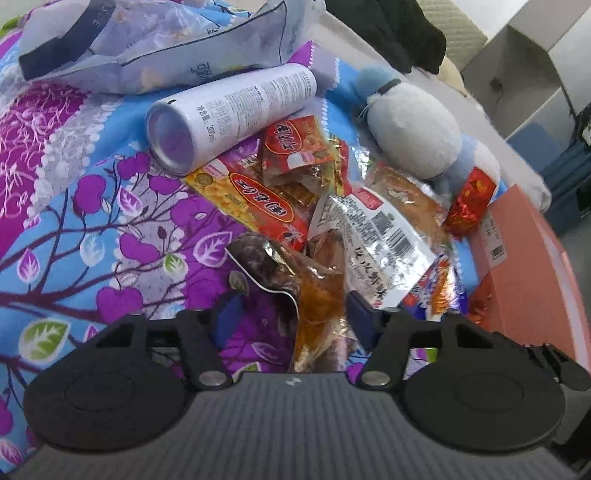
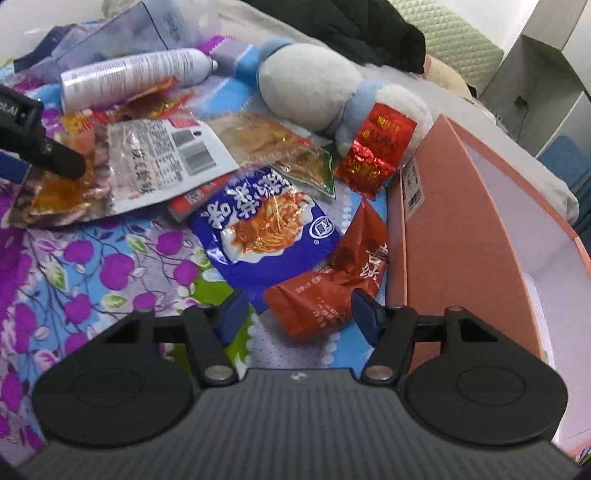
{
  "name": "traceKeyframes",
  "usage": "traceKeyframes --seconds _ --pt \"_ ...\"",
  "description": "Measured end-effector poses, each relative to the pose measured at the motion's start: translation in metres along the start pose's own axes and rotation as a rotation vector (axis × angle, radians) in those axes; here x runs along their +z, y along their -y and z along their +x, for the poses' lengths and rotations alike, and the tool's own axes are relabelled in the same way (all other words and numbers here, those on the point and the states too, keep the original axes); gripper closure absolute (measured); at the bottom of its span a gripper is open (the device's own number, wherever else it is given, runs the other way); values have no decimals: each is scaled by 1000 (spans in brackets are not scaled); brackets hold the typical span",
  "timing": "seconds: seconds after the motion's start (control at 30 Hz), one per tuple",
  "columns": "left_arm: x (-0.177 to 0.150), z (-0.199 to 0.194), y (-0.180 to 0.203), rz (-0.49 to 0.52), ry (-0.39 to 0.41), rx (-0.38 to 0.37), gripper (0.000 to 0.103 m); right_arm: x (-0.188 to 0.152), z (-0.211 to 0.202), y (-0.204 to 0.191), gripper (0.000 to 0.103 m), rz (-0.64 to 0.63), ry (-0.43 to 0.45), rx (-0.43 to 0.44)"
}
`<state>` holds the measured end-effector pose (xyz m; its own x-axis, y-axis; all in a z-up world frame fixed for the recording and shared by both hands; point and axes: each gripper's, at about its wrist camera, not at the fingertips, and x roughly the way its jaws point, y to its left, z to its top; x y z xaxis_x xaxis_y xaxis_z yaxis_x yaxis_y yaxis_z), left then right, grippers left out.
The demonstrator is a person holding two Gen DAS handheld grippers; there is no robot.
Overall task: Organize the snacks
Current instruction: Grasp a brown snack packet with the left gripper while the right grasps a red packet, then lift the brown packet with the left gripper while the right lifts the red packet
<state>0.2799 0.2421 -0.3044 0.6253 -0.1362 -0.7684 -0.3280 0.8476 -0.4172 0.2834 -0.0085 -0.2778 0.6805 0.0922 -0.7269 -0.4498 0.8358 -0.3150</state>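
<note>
Several snack packets lie in a heap on a flowered bedspread. My left gripper (image 1: 295, 314) is open, its jaws on either side of a clear packet of brown-orange snack (image 1: 314, 291); it also shows in the right wrist view (image 2: 55, 188). Behind it lie a white barcode packet (image 1: 373, 236) and red-yellow packets (image 1: 258, 199). My right gripper (image 2: 299, 314) is open, with a crumpled red packet (image 2: 332, 291) between its jaws. A blue noodle packet (image 2: 266, 225) lies just beyond. The pink box (image 2: 454, 221) stands open at the right.
A white spray can (image 1: 229, 114) and a grey plastic bag (image 1: 166, 44) lie at the back. A blue-white plush toy (image 2: 325, 92) lies with a shiny red packet (image 2: 376, 151) propped against it. Dark clothing (image 2: 351, 29) and a pillow lie behind. The left gripper's finger (image 2: 55, 158) shows at the right view's left edge.
</note>
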Motion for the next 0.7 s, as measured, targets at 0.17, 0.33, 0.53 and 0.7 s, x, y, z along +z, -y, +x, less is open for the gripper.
traceKeyframes --seconds 0.17,0.33,0.53,0.7 --pt "3 -5 4 -2 -12 13 64 0 -1 -1 53 -17 -10 -6" --pt "-4 -12 12 -27 19 46 73 -1 -7 10 70 -42 -6 28" --pt "-23 -25 16 -91 68 38 79 -14 -24 16 81 -82 53 34" --pt "-44 -40 18 -116 91 30 80 -28 -40 18 83 -51 101 31"
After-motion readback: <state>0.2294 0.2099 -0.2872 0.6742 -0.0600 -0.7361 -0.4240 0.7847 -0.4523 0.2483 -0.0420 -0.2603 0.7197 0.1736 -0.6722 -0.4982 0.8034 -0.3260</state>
